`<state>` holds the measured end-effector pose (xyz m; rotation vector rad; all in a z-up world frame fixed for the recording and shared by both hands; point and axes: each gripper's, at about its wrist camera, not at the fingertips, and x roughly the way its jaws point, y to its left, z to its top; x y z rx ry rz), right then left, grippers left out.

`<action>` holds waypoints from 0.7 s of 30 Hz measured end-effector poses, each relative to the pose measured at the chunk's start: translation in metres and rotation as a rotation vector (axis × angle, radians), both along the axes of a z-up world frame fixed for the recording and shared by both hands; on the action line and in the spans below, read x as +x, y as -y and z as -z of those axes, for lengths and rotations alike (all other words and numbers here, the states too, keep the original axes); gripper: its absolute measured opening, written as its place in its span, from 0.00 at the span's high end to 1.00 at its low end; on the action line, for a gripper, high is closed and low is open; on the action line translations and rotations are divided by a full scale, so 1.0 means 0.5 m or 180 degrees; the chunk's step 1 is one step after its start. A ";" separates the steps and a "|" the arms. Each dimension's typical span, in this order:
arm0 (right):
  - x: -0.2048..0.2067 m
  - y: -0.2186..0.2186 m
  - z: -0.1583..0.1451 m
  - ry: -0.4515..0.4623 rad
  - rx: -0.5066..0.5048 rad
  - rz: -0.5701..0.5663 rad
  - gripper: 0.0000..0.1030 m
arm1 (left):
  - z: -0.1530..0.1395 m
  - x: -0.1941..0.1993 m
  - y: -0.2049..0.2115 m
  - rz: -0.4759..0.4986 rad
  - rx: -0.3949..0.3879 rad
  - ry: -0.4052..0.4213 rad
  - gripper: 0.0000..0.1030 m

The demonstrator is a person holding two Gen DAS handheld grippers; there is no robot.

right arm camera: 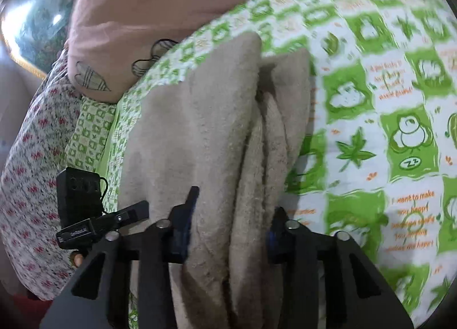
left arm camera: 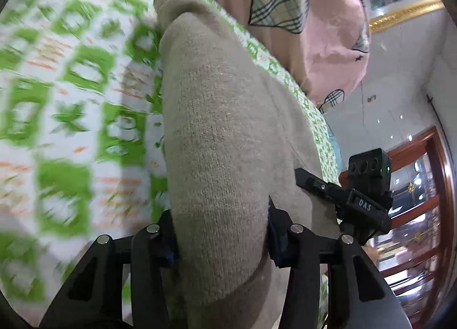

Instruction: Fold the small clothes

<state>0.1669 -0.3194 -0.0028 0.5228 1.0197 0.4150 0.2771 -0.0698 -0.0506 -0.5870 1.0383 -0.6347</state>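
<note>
A beige knitted garment [left arm camera: 217, 134] hangs lifted above a bed with a green and white patterned sheet [left arm camera: 65, 94]. My left gripper [left arm camera: 221, 232] is shut on a thick fold of it, the cloth bulging between the jaws. In the right wrist view the same beige garment [right arm camera: 200, 134] runs in several folds through my right gripper [right arm camera: 228, 226], which is shut on it. The other gripper shows at the edge of each view: the right gripper in the left wrist view [left arm camera: 357, 194], the left gripper in the right wrist view [right arm camera: 94, 214]. The fingertips are hidden by cloth.
A pink quilt with plaid leaf patches [left arm camera: 285, 14] lies at the far side of the bed [right arm camera: 137, 9]. A floral cloth [right arm camera: 34, 157] sits at the left edge. A wooden cabinet with glass [left arm camera: 420, 214] stands off the bed to the right.
</note>
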 end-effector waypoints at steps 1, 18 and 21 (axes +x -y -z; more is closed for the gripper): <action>-0.007 -0.016 -0.004 0.0015 0.0018 -0.0033 0.65 | -0.017 -0.018 -0.011 -0.0008 0.0038 0.0074 0.55; -0.067 -0.365 0.078 -0.0023 0.0399 -0.0751 0.65 | -0.013 -0.254 -0.367 -0.0633 0.0365 0.0037 0.51; -0.066 -0.352 0.095 -0.0072 0.0513 -0.0692 0.61 | 0.017 -0.250 -0.395 -0.0712 0.0056 -0.0104 0.40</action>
